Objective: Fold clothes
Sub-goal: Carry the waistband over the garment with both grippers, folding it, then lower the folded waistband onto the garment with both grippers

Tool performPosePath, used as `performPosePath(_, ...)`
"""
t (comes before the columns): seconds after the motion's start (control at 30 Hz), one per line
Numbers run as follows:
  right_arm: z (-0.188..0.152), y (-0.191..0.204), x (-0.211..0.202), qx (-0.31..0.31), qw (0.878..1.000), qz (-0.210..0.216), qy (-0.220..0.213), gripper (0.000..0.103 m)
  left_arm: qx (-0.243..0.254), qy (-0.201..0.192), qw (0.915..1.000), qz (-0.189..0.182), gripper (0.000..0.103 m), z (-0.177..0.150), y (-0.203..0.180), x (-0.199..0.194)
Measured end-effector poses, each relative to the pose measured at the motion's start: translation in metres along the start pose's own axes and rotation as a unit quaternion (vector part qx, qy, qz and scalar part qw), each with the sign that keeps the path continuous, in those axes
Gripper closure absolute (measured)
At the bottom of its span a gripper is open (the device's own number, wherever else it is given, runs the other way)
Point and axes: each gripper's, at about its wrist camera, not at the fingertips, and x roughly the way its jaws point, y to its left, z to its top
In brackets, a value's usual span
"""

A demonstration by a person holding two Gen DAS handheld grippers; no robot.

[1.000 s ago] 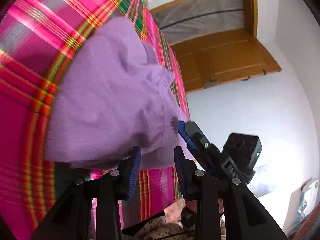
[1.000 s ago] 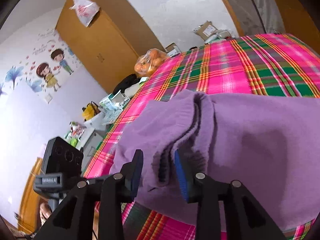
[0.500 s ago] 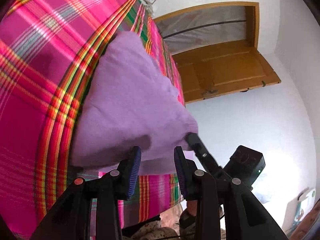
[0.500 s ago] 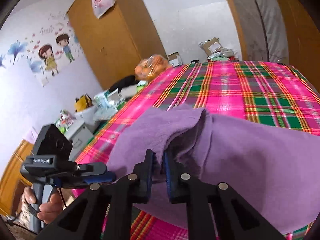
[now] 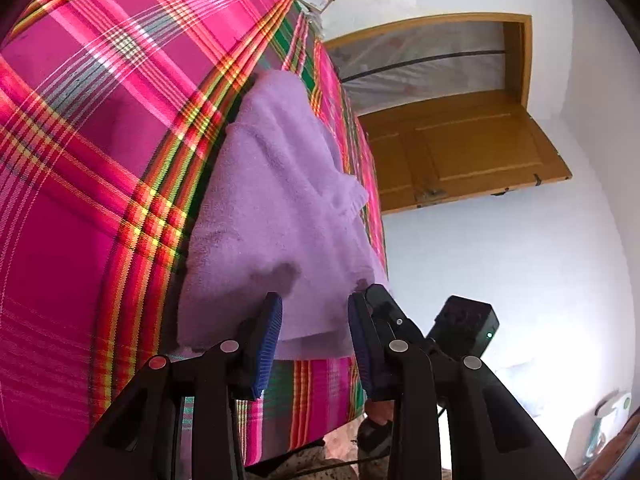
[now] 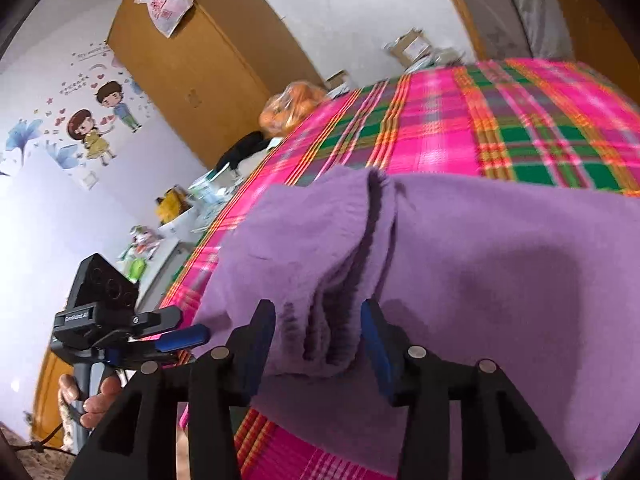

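Little can be read with certainty. In the right wrist view, at lower left, the other handheld gripper (image 6: 182, 334) carries a small white label (image 6: 76, 316) on its black camera mount, too small to make out, and the white plastic bag (image 6: 166, 2) at upper left bears red print that is also illegible. The wall sticker (image 6: 90, 54) above the cartoon couple at left has a line of small lettering that cannot be read, and the left wrist view shows no readable text.
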Motion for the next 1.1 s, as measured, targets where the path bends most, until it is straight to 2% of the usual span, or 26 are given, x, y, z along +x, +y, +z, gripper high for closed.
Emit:
performPosePath(0.17,0.000,0.016,0.011,-0.048,0.999,0.018,0.006,0.057,-0.009,0.000,1.0000,0.001,0.069,-0.001,0.004,-0.001)
performPosePath(0.3,-0.004,0.027,0.022,-0.093,0.995,0.001,0.040,0.057,-0.011,-0.001,0.9999,0.003,0.069,-0.001,0.006,-0.001)
performPosePath(0.47,-0.003,0.016,0.016,-0.078,0.991,0.071,0.077,0.057,-0.014,-0.004,0.9999,0.004,0.069,-0.001,0.010,-0.009)
performPosePath(0.57,-0.001,0.010,0.020,-0.078,0.989,0.089,0.094,0.061,-0.014,-0.005,0.9999,0.005,0.069,-0.001,0.009,-0.010)
performPosePath(0.7,0.007,-0.001,0.037,-0.024,0.987,0.121,0.100,0.062,-0.016,-0.005,0.9998,0.006,0.069,-0.001,0.006,-0.006)
performPosePath(0.77,0.006,0.000,0.043,-0.021,0.986,0.127,0.108,0.081,-0.017,-0.006,0.9998,0.008,0.069,-0.001,0.005,-0.006)
performPosePath(0.8,0.006,0.000,0.042,-0.020,0.985,0.133,0.110,0.083,-0.017,-0.008,0.9998,0.009,0.069,-0.001,0.004,-0.007)
performPosePath(0.9,0.007,-0.002,0.037,-0.001,0.979,0.168,0.117,0.086,-0.017,-0.012,0.9997,0.011,0.069,0.000,0.004,-0.010)
performPosePath(1.0,0.013,-0.005,0.024,0.031,0.972,0.209,0.105,0.086,-0.018,-0.015,0.9997,0.009,0.069,0.002,0.003,-0.009)
performPosePath(1.1,0.015,-0.004,0.015,0.033,0.971,0.209,0.110,0.086,-0.022,-0.012,0.9997,0.007,0.069,0.002,0.006,-0.008)
